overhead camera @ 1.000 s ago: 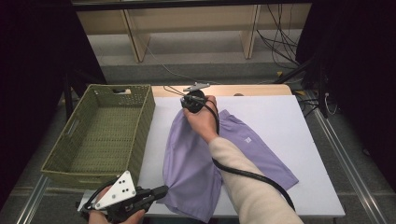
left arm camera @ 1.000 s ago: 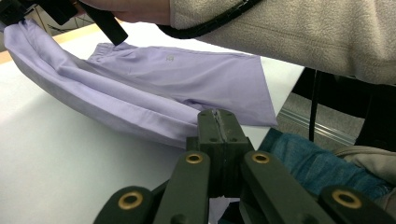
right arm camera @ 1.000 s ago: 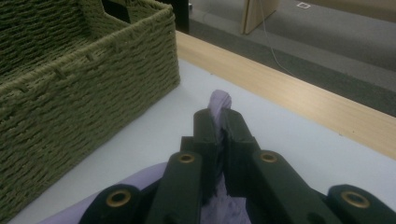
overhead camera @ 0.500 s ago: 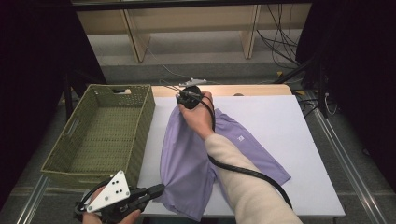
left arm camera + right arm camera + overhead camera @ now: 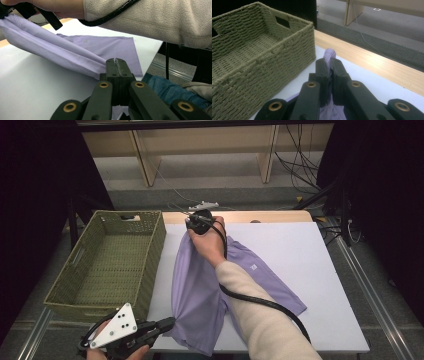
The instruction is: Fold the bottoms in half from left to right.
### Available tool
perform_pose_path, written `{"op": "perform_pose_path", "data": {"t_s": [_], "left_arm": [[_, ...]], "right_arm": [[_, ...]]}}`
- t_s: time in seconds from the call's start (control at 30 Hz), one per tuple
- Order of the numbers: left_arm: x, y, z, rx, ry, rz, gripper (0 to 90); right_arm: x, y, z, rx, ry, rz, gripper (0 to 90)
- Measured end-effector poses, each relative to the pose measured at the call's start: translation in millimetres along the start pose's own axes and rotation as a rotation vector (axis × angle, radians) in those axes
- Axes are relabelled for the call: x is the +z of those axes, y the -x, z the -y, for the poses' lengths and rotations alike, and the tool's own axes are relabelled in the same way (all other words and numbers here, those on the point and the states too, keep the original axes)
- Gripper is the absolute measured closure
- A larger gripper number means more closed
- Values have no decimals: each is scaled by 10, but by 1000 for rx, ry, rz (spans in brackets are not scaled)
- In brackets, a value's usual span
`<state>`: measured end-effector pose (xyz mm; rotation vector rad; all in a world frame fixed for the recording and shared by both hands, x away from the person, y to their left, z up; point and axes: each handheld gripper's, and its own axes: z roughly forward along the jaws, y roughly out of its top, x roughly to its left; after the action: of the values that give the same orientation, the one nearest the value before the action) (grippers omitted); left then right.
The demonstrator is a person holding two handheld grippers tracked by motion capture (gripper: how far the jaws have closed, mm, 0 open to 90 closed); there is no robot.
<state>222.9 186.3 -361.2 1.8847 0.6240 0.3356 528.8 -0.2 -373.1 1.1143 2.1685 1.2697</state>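
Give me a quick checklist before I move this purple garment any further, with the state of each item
1. Left gripper clamped on the purple garment at its near end: ok, jaws shut on cloth.
2. Right gripper clamped on the far end: ok, a tuft of cloth sticks out above the shut jaws.
3. Cloth taut between the two grips: ok, it runs as a stretched fold in the left gripper view.
4. Whole garment off the white table: not ok, one side still lies flat on it.
5. Woven basket ready to take it: ok, nothing lies inside.
6. Cable free of the cloth: cannot tell, it trails along the sleeve over the garment.
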Motion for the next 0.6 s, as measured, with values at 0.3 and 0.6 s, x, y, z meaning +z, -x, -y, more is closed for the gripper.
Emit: {"op": "perform_pose_path", "data": {"t_s": [0.3,0.6], "left_arm": [[-5,7,-13,7,2,4,895],[-17,19,-26,31,5,-2,895]], "right_arm": [[22,-37,-28,-3,6,-7,860],[35,-81,-69,0,13,-14,860]]}}
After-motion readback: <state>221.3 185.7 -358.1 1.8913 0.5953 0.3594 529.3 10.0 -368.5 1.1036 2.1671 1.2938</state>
